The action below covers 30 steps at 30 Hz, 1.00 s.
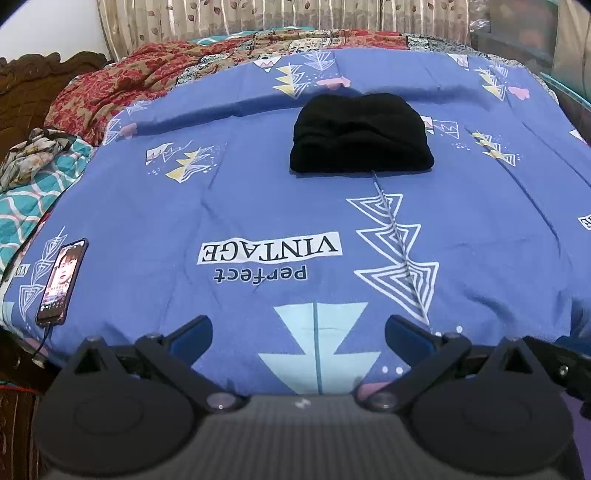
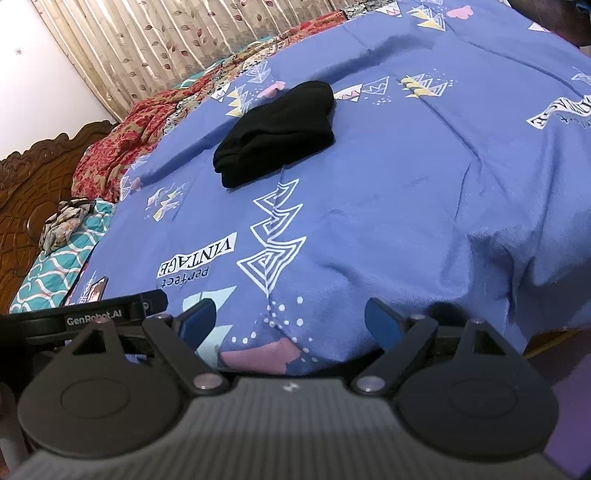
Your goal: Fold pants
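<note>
Closest to us, the left gripper and the right gripper both hang over the near edge of the blue bedsheet, jaws spread wide with nothing in them. They look let go on purpose, since the black pants already sit as a small thick bundle in the middle of the sheet, well past both grippers. The folding looks done. The pants are so dark that the layers are hard to tell apart. Left of the pants, by the sheet's near edge, lies a phone with its cable plugged in. Behind the pants a red blanket is bunched up, then curtains.
</note>
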Tool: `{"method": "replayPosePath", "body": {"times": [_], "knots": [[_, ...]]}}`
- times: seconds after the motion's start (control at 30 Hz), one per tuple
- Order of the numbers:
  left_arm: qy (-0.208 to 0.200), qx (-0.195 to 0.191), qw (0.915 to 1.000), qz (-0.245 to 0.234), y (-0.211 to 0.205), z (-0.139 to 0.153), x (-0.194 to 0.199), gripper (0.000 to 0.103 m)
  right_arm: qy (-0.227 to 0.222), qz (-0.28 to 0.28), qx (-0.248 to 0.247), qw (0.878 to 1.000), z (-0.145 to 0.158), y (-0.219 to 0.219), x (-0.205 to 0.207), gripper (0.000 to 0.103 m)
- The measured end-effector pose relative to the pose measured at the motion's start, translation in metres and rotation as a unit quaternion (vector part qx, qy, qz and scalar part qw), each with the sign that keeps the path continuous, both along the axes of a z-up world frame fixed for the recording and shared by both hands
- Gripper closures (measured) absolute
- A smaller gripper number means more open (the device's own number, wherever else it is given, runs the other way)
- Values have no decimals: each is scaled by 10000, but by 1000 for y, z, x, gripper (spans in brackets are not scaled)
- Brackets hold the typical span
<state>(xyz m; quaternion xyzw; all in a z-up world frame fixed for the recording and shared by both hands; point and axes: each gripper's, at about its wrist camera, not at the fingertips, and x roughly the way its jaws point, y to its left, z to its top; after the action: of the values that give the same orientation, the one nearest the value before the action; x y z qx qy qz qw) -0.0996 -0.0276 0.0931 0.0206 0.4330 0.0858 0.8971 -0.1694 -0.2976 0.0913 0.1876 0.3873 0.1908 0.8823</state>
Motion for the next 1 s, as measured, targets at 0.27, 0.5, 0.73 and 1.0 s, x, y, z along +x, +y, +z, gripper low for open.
{"method": "replayPosePath", "body": {"times": [0.27,0.5,0.73,1.0], "knots": [[9,14,10000,13,-1,0,0,0,-9,10,-18,10000,1,2,0,13],[146,-96,9998,-87,-2,-4,-1,0,57,17,-15,10000,0,2,2,13],[225,-61,9997,-124,-6,-5,-3,0,108,4,-8,9999,-2,1,3,13],[50,178,9998,3,-5,0,-5,0,111,-11,6,9999,-3,1,3,13]]}}
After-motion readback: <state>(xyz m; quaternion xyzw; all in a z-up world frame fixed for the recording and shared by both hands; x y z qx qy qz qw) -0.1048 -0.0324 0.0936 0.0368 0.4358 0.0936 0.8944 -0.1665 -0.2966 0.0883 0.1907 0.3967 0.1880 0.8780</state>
